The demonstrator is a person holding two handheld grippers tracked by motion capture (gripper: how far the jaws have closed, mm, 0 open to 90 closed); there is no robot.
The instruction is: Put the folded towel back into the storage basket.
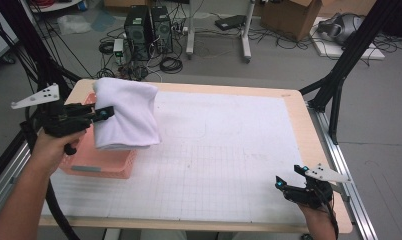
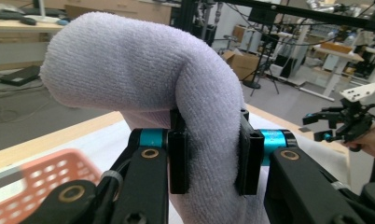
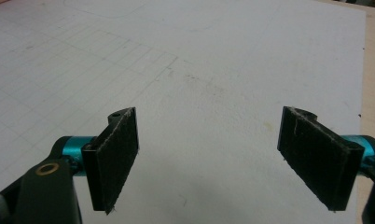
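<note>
A folded white towel (image 1: pixel 125 114) hangs in the air over the pink basket (image 1: pixel 101 165) at the table's left. My left gripper (image 1: pixel 105 112) is shut on the towel's left edge. In the left gripper view the towel (image 2: pixel 176 88) bulges between the two black pads (image 2: pixel 178 161) and droops over them. Near the table's front right corner my right gripper (image 1: pixel 289 177) stays low and open. Its two pads (image 3: pixel 116 154) stand wide apart over the white gridded mat (image 3: pixel 199 70), with nothing between them.
The gridded mat (image 1: pixel 224 150) covers most of the wooden table (image 1: pixel 299 107). The pink basket sits on its left front part. Black frame legs (image 1: pixel 339 80) stand at the table's right, and computer towers (image 1: pixel 148 27), cables and cardboard boxes lie on the floor beyond.
</note>
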